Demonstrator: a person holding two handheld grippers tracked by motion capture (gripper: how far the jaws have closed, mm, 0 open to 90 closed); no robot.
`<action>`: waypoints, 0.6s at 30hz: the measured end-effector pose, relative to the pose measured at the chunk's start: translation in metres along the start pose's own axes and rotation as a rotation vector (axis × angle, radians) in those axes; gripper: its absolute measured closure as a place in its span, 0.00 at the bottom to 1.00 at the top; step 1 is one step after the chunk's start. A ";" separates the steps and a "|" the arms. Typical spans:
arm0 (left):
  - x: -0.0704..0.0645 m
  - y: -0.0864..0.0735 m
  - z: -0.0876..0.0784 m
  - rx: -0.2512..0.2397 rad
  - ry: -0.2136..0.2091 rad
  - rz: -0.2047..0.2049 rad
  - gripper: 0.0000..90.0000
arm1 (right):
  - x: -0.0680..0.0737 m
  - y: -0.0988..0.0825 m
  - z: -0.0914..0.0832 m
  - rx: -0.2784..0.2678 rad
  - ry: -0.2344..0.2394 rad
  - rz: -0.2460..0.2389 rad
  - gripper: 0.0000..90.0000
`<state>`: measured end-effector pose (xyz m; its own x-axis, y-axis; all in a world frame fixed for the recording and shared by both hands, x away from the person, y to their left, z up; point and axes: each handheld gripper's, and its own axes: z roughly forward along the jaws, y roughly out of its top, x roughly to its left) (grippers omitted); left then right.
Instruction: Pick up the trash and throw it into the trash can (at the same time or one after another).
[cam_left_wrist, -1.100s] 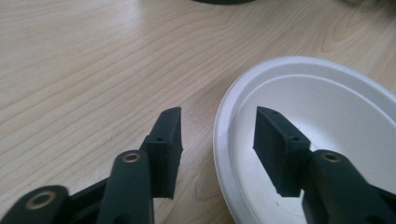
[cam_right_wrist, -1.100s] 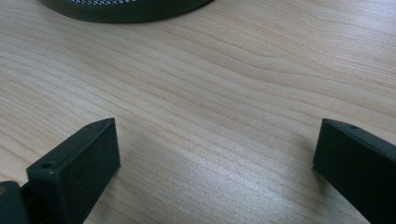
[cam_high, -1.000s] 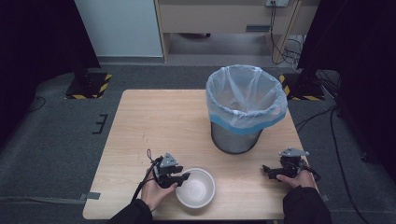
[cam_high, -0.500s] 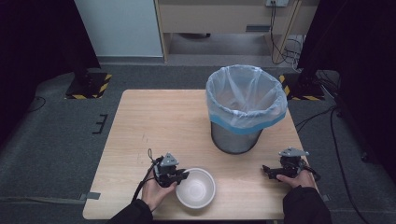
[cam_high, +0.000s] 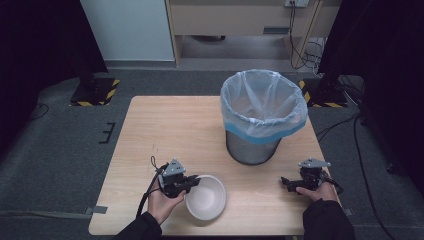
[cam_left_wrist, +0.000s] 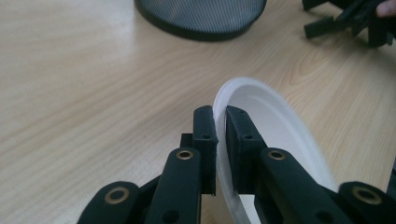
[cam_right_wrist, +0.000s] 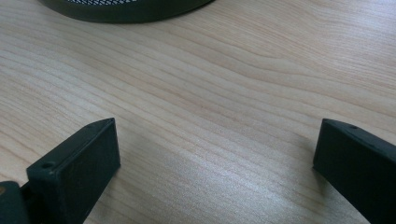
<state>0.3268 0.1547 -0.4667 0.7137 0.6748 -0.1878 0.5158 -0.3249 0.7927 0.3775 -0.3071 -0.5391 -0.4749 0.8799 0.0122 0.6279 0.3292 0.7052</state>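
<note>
Left gripper view is showing the left claw (cam_left_wrist: 221, 122) pinching the white bowl's (cam_high: 206, 197) near rim, low centre of the high view, likely readying a lift toward the lined bin (cam_high: 263, 116). Right claw (cam_right_wrist: 217, 170) is resting spread on the tabletop (cam_high: 175, 130).

left tool (cam_left_wrist: 221, 140): black jaws, brass screws | right tool (cam_right_wrist: 215, 172): black | dark sleeves (cam_high: 327, 220)

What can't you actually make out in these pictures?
- Bin's bottom: high view, cloudy liner hides it.
- Bin's upper part: both gripper views, cut off by the top edge.
- Bowl's near rim: left gripper view, behind the left tool.
- Right tool's body: right gripper view, cut off below.
</note>
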 end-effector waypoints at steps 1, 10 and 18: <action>0.000 0.001 -0.002 -0.007 0.006 0.006 0.93 | 0.000 0.000 0.000 0.000 0.000 0.000 0.01; 0.000 0.010 -0.021 -0.076 0.039 0.026 0.93 | 0.000 0.000 0.000 0.000 0.000 0.000 0.01; 0.004 0.018 -0.038 -0.148 0.073 0.034 0.93 | 0.000 0.000 0.000 0.000 0.001 -0.001 0.01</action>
<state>0.3208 0.1763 -0.4314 0.6904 0.7133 -0.1206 0.4124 -0.2511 0.8757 0.3777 -0.3070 -0.5391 -0.4762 0.8793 0.0124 0.6277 0.3300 0.7050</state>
